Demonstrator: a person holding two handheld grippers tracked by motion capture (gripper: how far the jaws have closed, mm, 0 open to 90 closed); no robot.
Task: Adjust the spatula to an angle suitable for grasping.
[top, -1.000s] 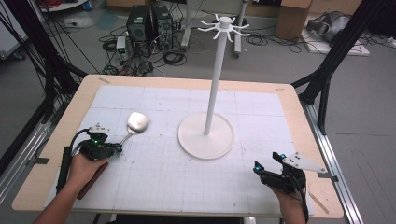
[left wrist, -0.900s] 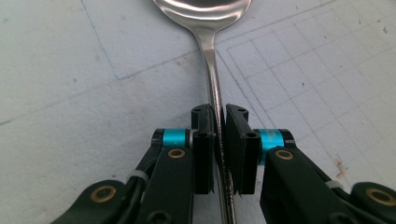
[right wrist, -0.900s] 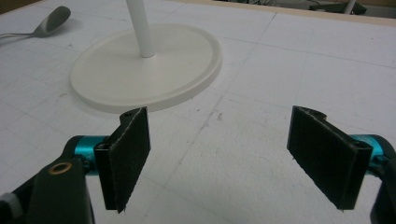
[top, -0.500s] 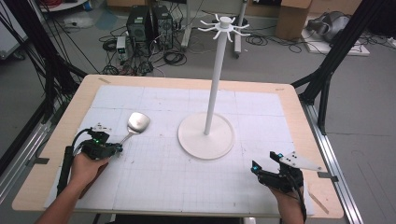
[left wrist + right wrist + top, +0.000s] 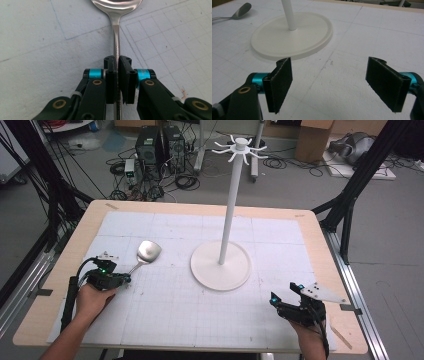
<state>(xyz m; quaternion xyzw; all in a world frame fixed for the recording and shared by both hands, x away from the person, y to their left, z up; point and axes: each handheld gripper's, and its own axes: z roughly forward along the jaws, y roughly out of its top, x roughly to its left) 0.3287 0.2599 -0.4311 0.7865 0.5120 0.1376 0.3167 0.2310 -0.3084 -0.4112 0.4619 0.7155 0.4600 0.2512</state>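
White gridded matting covers the bench [image 5: 310, 227], where the left claw [image 5: 126, 278] pinches a spoon [image 5: 146, 254] handle at nine o'clock of the hook stand [image 5: 221, 265], likely for hanging, while the right claw [image 5: 280, 302] waits spread at five o'clock.

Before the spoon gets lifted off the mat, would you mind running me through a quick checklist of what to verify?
1. Left claw shut on the spoon: ok, the jaws pinch the handle from both sides.
2. Grip position: ok, the hold is partway along the handle, with the bowl well ahead of the jaws.
3. Spoon off the mat: cannot tell, it lies low over the grid.
4. Right claw free: ok, jaws wide open, nothing between them.
5. Stand upright: ok, its base sits flat and apart from the spoon.
6. Hooks on top free: ok, nothing hangs there.
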